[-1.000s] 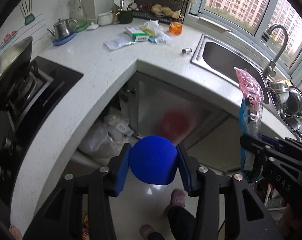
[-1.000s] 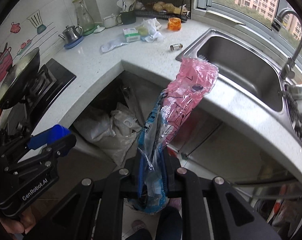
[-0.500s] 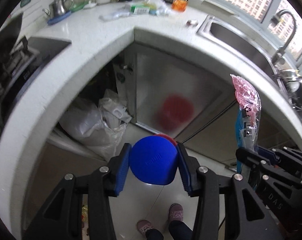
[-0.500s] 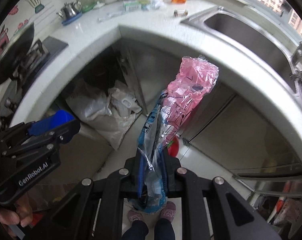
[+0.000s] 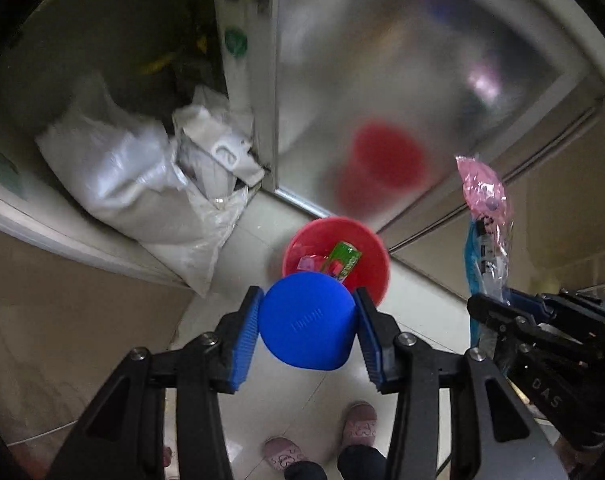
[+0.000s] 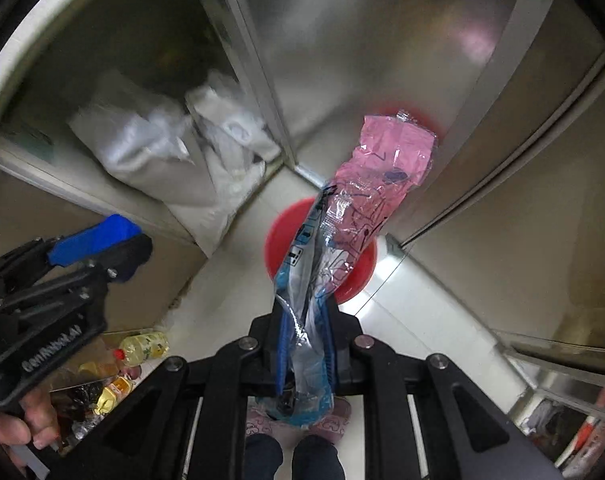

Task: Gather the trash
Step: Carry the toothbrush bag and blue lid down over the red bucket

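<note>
My left gripper (image 5: 307, 326) is shut on a round blue lid (image 5: 307, 322) and holds it above the near rim of a red trash bin (image 5: 366, 264) on the floor. The bin holds a green packet (image 5: 344, 258) and pink scraps. My right gripper (image 6: 305, 340) is shut on a pink and blue plastic wrapper (image 6: 362, 196) that sticks up above the red bin (image 6: 280, 240). The wrapper also shows at the right of the left wrist view (image 5: 484, 216), and the left gripper with its lid at the left of the right wrist view (image 6: 98, 236).
White plastic sacks (image 5: 134, 184) fill the open cabinet at left. A frosted cabinet door (image 5: 402, 80) stands behind the bin. Bottles (image 6: 142, 348) lie on the floor at lower left. The person's slippered feet (image 5: 322, 440) are just below the grippers.
Both grippers have dropped from counter height down toward the floor. The countertop and sink have left view, and the red bin has come into sight below them.
</note>
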`<action>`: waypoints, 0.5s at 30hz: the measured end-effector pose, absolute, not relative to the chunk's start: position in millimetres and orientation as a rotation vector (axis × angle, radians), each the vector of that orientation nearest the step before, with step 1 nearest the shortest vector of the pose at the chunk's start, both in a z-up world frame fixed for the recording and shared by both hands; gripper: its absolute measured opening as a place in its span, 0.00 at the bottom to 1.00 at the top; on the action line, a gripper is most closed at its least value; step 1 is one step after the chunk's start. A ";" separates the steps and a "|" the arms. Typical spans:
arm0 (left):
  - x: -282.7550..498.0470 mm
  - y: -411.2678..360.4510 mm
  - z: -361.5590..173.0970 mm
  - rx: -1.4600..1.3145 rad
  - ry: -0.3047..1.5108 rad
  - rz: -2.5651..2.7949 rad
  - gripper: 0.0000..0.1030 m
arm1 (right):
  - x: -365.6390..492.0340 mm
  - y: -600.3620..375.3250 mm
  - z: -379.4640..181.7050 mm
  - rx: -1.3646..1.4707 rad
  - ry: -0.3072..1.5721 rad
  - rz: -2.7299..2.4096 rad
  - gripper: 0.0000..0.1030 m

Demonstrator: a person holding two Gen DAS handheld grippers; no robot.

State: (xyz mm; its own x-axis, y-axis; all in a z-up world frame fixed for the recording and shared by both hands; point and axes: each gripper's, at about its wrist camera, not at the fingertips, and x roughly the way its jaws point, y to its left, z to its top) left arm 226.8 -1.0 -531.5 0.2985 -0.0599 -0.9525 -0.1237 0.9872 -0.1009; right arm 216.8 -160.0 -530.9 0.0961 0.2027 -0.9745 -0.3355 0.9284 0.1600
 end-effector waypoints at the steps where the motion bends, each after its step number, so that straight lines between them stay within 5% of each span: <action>1: 228.6 -0.4 -549.2 -0.161 1.272 0.047 0.41 | 217.4 -157.1 -547.5 -0.120 1.422 0.404 0.13; 15: 249.5 15.8 -707.1 -0.128 1.305 0.092 0.41 | 238.0 -130.2 -714.9 -0.148 1.482 0.460 0.14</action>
